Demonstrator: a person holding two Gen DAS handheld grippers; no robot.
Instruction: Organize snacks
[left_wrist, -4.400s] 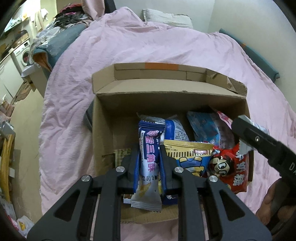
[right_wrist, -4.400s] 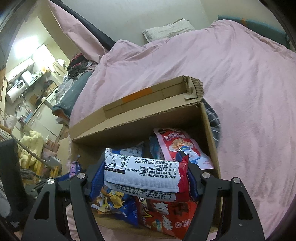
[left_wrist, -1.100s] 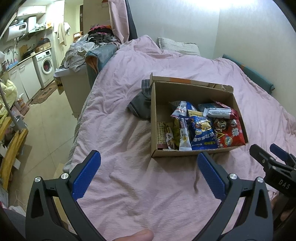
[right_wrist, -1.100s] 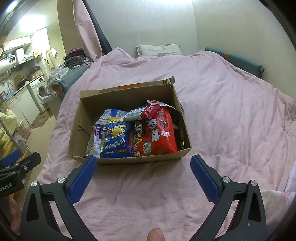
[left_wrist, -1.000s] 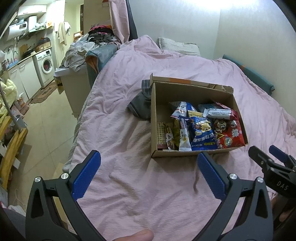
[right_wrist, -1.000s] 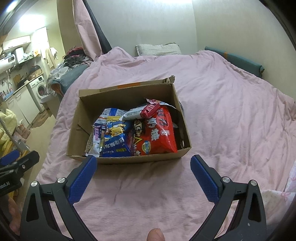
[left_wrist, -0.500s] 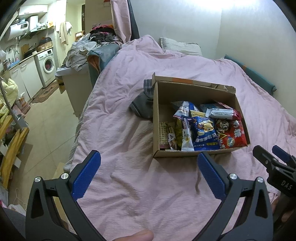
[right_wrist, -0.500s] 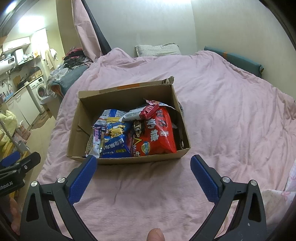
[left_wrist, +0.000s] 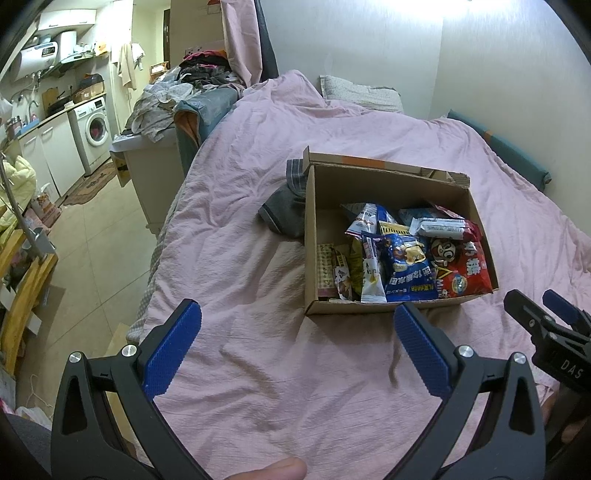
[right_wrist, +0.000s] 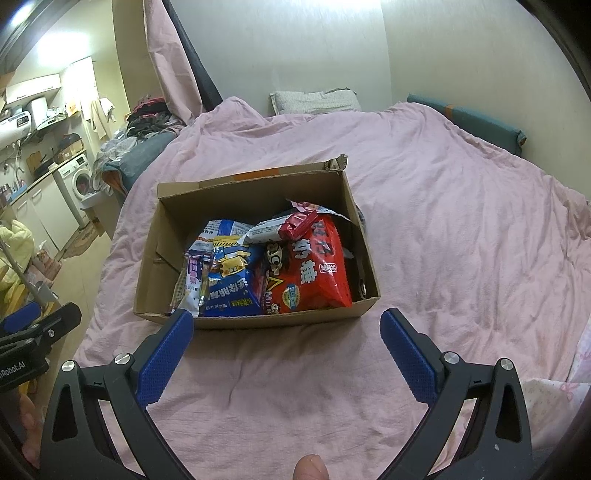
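Right wrist view looks down on a cardboard box (right_wrist: 255, 258) sitting on the pink bedcover (right_wrist: 461, 229), and the right claw (right_wrist: 286, 350) hangs over bare cover just short of the box's near wall, its blue pads spread wide with nothing between them. The snacks lie packed inside: a big red bag (right_wrist: 317, 269) on the right half, a blue bag (right_wrist: 229, 280) beside it, a slim purple-and-white packet (right_wrist: 194, 280) standing at the blue bag's left, and a white bar with a red end (right_wrist: 284, 227) resting across the tops of the bags. From this claw the box lies straight ahead and slightly left, its long axis running left to right across the view, so the red bag is the nearest thing to reach. In the left wrist view the left claw (left_wrist: 297, 350) is likewise spread and empty over the bedcover, and the same box (left_wrist: 391, 240) sits ahead and to its right, the purple-and-white packet (left_wrist: 371, 269) and blue bag (left_wrist: 406, 269) being the closest to it. The right claw (left_wrist: 543, 310) shows at that view's right edge, level with the box's near corner. No packet lies loose on the bed in either view, so I judge the sorting nearly or wholly done; any further move would be a forward reach over the near wall.
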